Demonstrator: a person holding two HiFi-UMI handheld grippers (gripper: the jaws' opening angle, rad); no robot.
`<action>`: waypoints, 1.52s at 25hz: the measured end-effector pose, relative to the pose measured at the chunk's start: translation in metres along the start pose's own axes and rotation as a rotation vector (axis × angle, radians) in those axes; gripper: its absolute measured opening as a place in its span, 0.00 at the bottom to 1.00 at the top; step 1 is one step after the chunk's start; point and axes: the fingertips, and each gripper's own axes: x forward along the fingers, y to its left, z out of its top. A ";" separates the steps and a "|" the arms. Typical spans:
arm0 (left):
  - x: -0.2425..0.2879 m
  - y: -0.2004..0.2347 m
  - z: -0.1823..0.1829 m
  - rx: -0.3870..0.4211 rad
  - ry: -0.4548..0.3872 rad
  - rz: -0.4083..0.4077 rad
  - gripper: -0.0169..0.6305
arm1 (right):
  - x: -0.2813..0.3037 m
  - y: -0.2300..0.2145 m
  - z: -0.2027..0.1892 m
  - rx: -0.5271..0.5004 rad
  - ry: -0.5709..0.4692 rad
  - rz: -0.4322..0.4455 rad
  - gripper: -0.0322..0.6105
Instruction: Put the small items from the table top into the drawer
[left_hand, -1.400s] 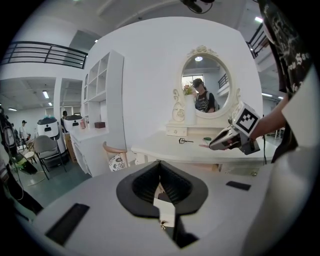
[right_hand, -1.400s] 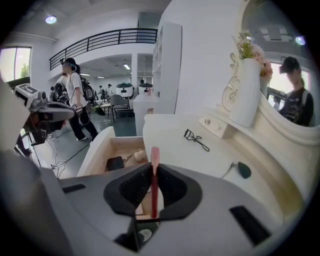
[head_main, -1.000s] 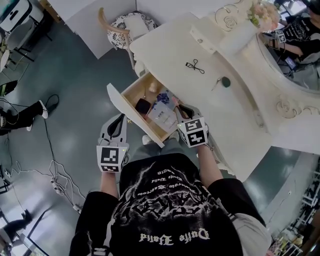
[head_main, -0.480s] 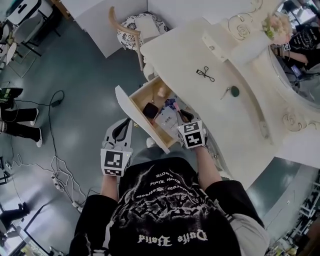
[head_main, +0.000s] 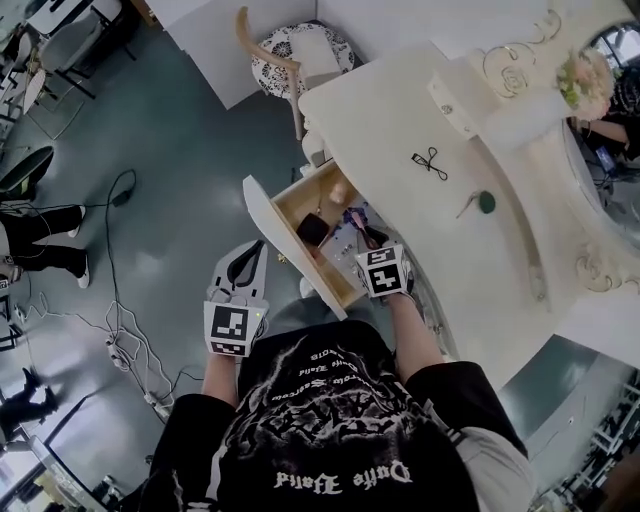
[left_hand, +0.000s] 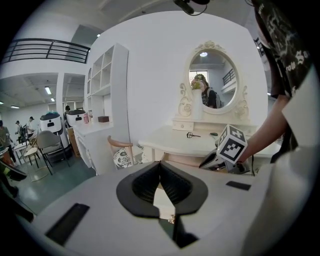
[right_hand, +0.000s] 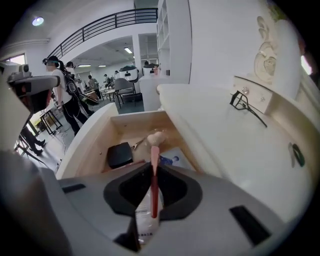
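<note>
Claws sit nearest, one in each hand, just past the person's black printed shirt (head_main: 330, 420). The left claw (left_hand: 159, 165) is clenched with nothing between its jaws. It hangs off the worktop beside the drawer's (head_main: 262, 222) white front panel, apart from it.

The right claw (right_hand: 152, 167) is clamped on a brush (right_hand: 155, 150), gripping it along its thin red handle. The brush's long axis runs straight out along the jaws, away from the person and tilted down. Its pale tuft (right_hand: 156, 138) is at the far end and the butt of the handle is at the near end, behind the pads. The tuft shows over the open drawer's inside, but whether it touches anything there cannot be told.

The drawer is pulled out from under the worktop (head_main: 400, 120), and its wooden inside is in plain sight. A black compact (right_hand: 120, 154) lies flat on its floor to the left of the brush. A white card (right_hand: 172, 159) with blue print lies to the right, near the worktop's edge.

Farther on, two small things lie on the white worktop, well apart from the drawer. One is an eyelash curler (head_main: 430, 162). The other is a green-headed item (head_main: 486, 202) with a thin handle, nearer the worktop's raised back. Flowers (head_main: 585, 78) stand at that back.

Beyond the worktop's far corner stands a chair (head_main: 290, 55) with a patterned cushion. The left gripper view shows an oval mirror (left_hand: 212, 80) rising over the worktop.
</note>
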 end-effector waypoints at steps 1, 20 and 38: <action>0.000 0.001 -0.001 0.000 0.004 0.001 0.05 | 0.004 0.001 -0.003 0.000 0.010 0.003 0.13; -0.010 0.015 -0.016 -0.006 0.072 0.037 0.05 | 0.054 -0.010 -0.010 0.064 0.075 -0.058 0.13; -0.008 0.008 -0.018 -0.004 0.076 -0.035 0.05 | 0.052 -0.001 -0.011 0.138 0.095 -0.022 0.22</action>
